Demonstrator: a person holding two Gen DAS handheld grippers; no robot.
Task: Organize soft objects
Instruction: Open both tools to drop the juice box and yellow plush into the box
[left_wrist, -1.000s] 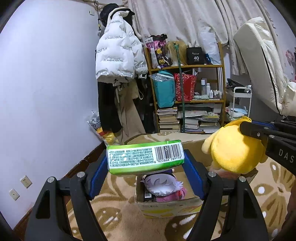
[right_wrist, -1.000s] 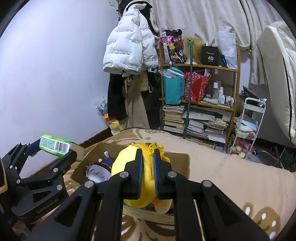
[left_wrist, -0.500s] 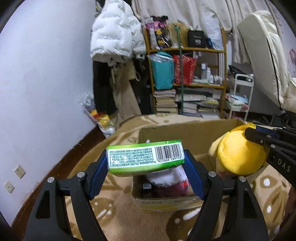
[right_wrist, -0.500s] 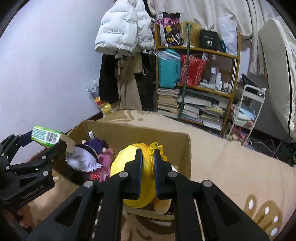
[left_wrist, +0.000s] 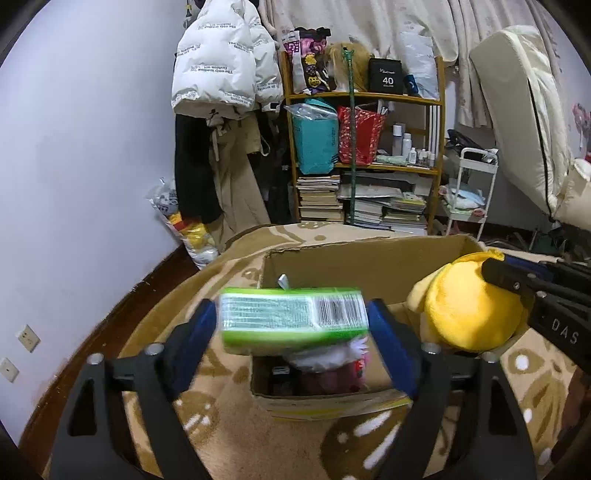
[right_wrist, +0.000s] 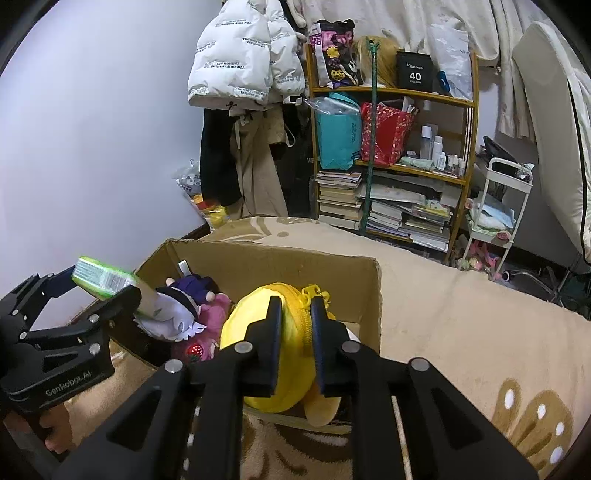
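Left gripper (left_wrist: 293, 325) fingers spread wide, clamping green packet (left_wrist: 291, 319) over cardboard box (right_wrist: 280, 262); right gripper (right_wrist: 293, 345) fingers nearly closed, pinching yellow plush (right_wrist: 295, 373) at box edge.

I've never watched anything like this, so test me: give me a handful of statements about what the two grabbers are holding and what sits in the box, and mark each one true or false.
1. The left gripper holds a green pack with a barcode. True.
2. The right gripper is wide open and holds nothing. False: it is shut on a yellow plush pouch with a zipper.
3. The cardboard box already has a white-haired plush doll inside. True.
4. The cardboard box stands on a wooden table. False: it rests on a beige patterned blanket.
5. The yellow plush pouch is over the right side of the box in the left wrist view. True.
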